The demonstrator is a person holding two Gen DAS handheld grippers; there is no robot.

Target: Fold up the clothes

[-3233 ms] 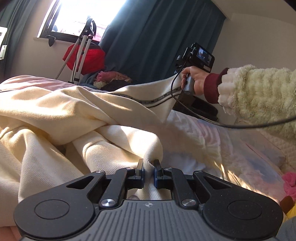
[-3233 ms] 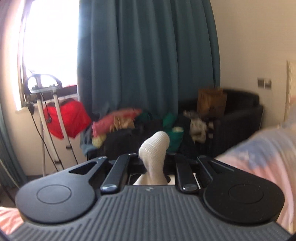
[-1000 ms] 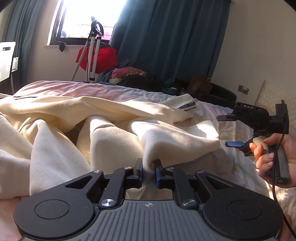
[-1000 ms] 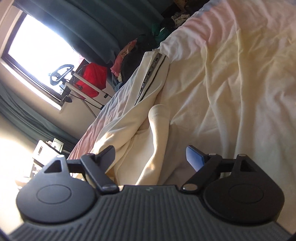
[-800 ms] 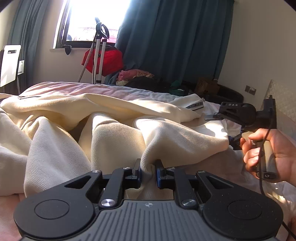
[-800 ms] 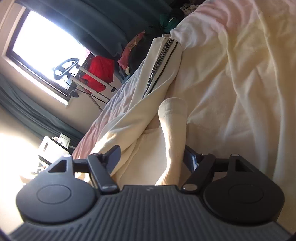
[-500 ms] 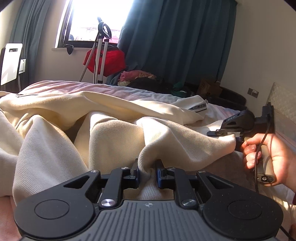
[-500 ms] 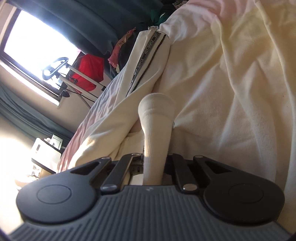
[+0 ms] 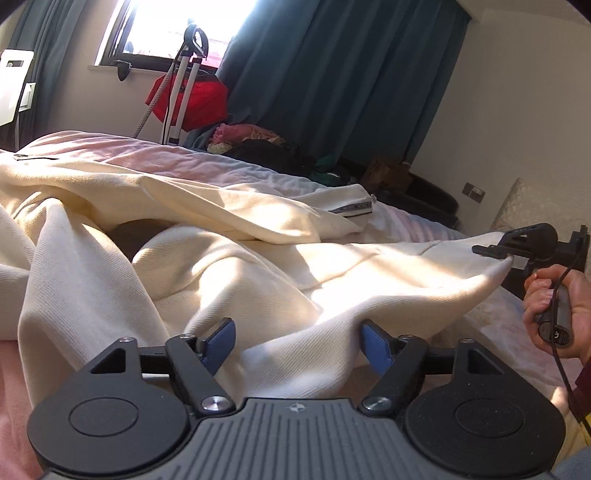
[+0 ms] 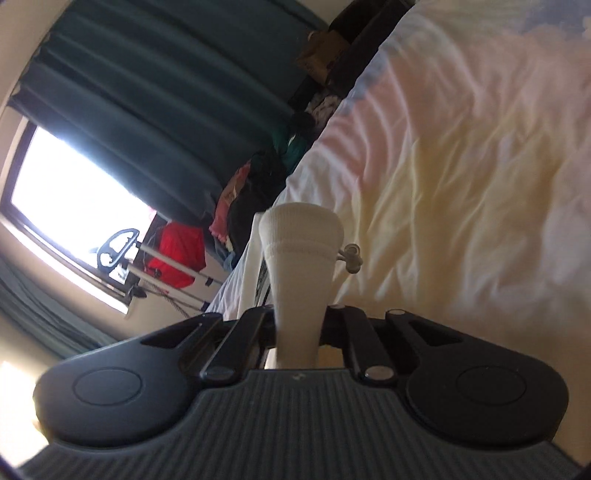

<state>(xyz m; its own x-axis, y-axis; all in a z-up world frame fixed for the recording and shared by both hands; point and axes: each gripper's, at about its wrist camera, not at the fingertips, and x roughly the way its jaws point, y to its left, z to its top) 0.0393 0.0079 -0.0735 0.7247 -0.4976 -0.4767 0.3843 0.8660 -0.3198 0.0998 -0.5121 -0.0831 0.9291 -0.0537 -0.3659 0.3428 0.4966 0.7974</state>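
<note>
A home bedroom: bed [image 9: 155, 162], teal curtains [image 9: 332, 85], clothes pile [image 9: 255, 140] by window [image 9: 177, 26].

Left wrist view: low over the bed [image 9: 110, 147], level horizon, close behind its own tool [image 9: 297, 345], facing window [image 9: 177, 26] and teal curtain [image 9: 332, 74]. Right wrist view: rolled, bed [image 10: 461, 147] at right. Shared: window [image 10: 74, 206], curtain [image 10: 155, 103], red bag [image 9: 195, 99] [image 10: 177, 254].

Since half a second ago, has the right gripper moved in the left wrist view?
Yes. The right gripper, shut on the cream sleeve cuff, has pulled it rightward, away from the dark curtain.
</note>
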